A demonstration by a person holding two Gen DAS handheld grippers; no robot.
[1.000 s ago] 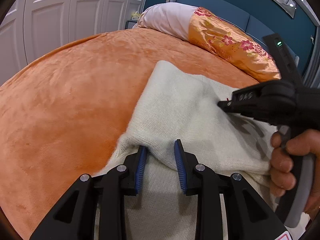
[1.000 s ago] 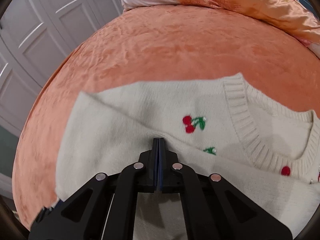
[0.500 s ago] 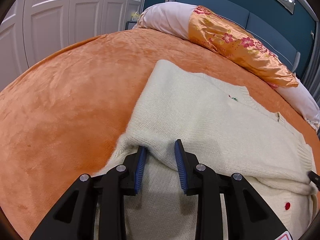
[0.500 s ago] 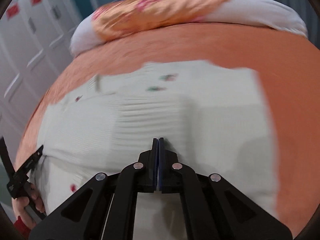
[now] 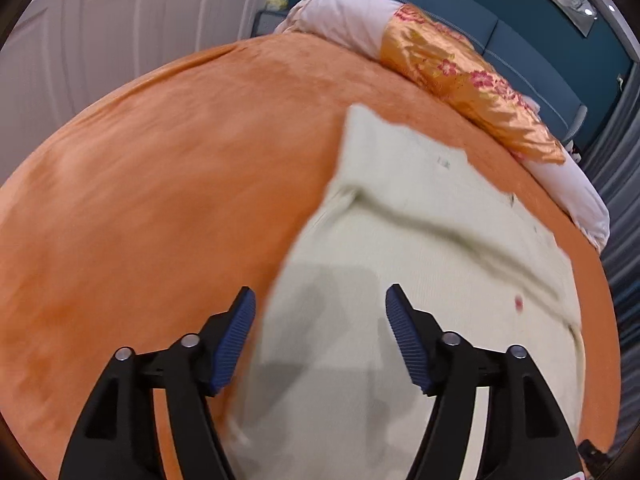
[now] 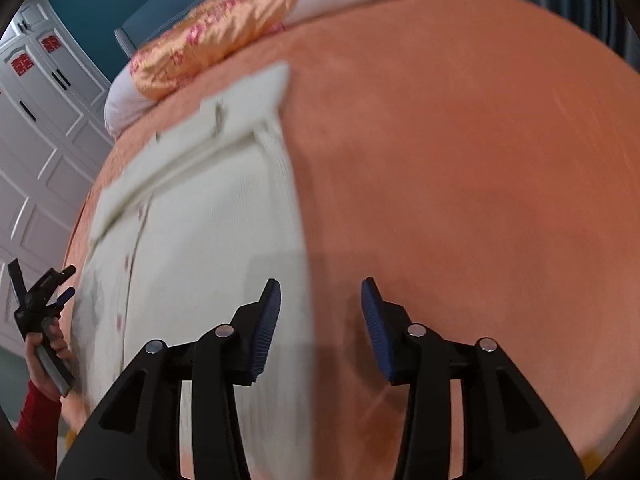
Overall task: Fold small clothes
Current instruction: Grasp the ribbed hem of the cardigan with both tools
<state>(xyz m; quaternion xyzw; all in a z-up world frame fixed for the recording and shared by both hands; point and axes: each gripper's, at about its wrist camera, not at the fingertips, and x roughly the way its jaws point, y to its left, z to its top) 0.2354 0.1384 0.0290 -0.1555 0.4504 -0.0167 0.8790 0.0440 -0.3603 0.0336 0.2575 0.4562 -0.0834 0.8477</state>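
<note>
Left wrist view: left gripper [image 5: 320, 336] has just opened, releasing the cream cardigan [image 5: 420, 280]; right gripper [image 6: 320, 320], previously clamped, now gapes empty over the orange blanket [image 6: 480, 160].

Cream knitted cardigan [image 5: 420, 280]: small red dots along its front. Plush bedspread [image 5: 160, 200]: plain orange. Satin pillow [image 5: 460, 80]: gold with pink flowers. Panelled wardrobe doors [image 6: 36, 152]: white. Padded headboard [image 5: 520, 40]: teal.
</note>
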